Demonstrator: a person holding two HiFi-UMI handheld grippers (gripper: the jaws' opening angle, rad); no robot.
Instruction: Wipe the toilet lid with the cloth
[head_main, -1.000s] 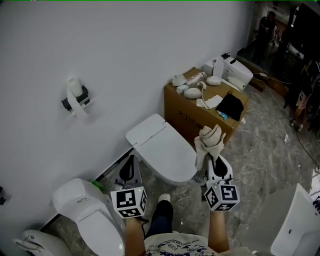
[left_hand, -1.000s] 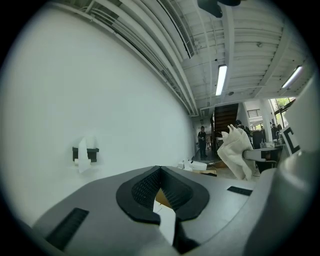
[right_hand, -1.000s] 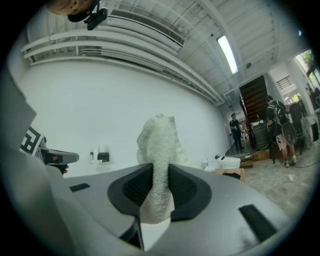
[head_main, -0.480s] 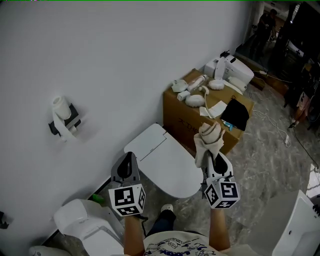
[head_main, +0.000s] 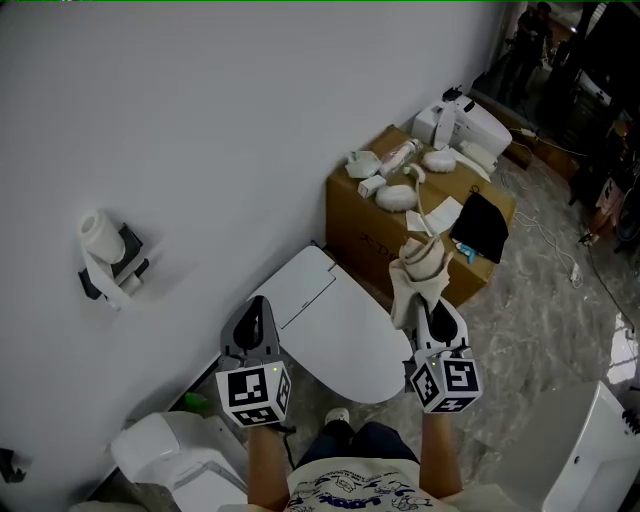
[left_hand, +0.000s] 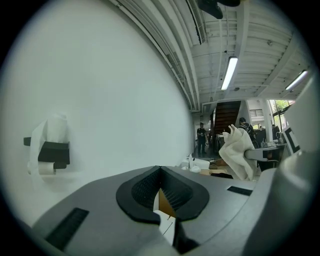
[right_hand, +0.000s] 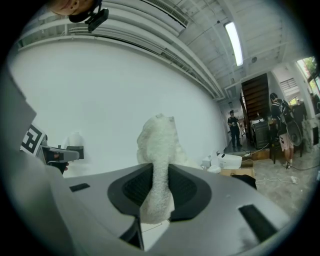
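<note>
Our right hand-held gripper (head_main: 431, 320) clamps the cloth (head_main: 420, 268) near the toilet lid (head_main: 335, 325); our left hand-held gripper (head_main: 255, 320) is closed, empty. Cardboard box (head_main: 372, 236) print illegible.

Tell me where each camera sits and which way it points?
Head view: on the person's head, looking steeply down at the toilet lid; the forearms, left gripper and right gripper show.
Left gripper view: on the left gripper, facing the white wall and toilet roll; its shut jaws show.
Right gripper view: on the right gripper, facing the wall; its jaws pinch the cloth.
Shared: all three show the cloth.
</note>
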